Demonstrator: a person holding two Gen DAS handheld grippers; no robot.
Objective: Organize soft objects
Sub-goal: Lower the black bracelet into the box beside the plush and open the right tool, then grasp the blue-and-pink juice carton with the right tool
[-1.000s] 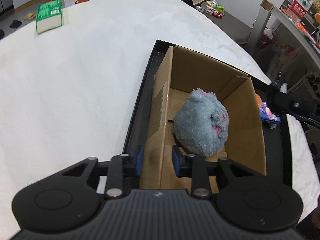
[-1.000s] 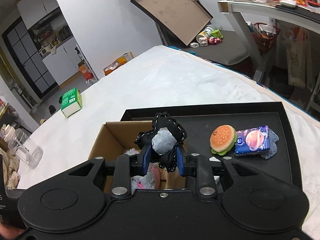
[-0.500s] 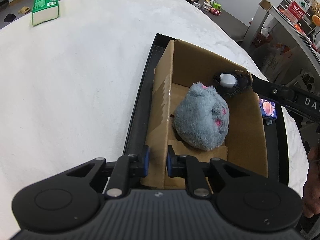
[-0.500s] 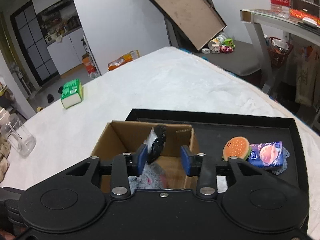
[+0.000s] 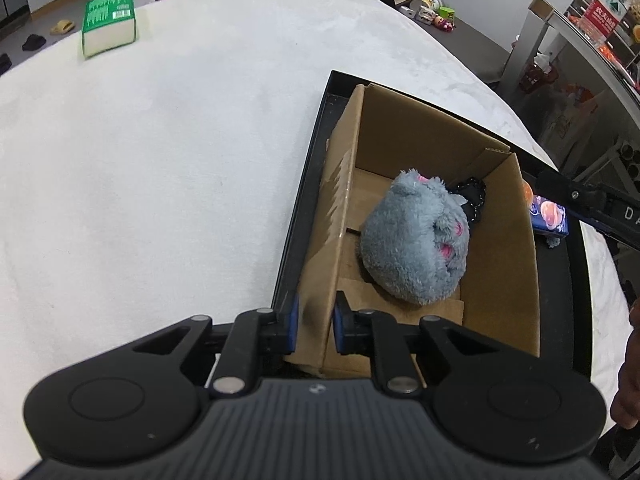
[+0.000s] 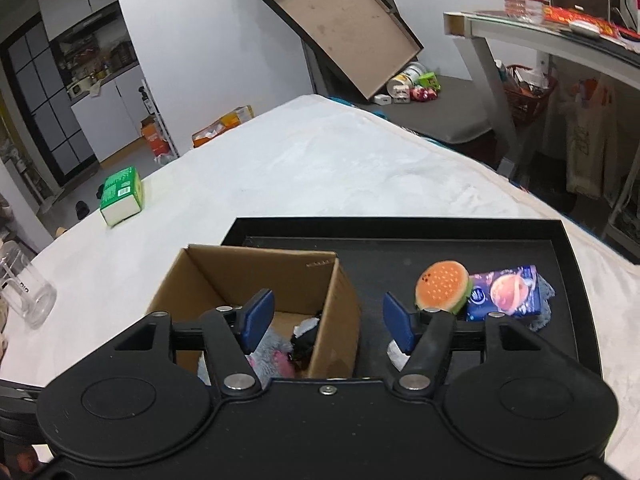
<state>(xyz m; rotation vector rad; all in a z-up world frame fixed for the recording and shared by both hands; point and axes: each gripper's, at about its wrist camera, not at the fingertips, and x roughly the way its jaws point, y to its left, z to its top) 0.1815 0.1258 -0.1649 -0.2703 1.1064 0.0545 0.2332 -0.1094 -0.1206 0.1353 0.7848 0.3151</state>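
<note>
Now the black toy (image 5: 472, 200) lies inside the box (image 5: 500, 256), in the far corner from the left gripper (image 5: 314, 328), pressed against the grey plush (image 5: 412, 244); from the right gripper (image 6: 326, 320) it is seen just below and ahead, between the blue pads. The right jaws have just been opening and nothing is pressed between them, so the toy is released. The left gripper is clenched on the near wall of the box, which is kept steady in this way.

For the step to be done well, the right gripper should be lifted clear of the box rim before it is turned to the right, where the burger (image 6: 442, 286) and the blue packet (image 6: 508, 292) wait on the black tray (image 6: 568, 248). The hold on the wall should be kept until the next thing is dropped in.

Much of the black toy is covered by the plush, so its shape cannot be made out. A grey cloth (image 6: 546, 290) under the packet is mostly hidden. Something white (image 6: 394, 354) below the right pad is cut off and cannot be identified.
</note>
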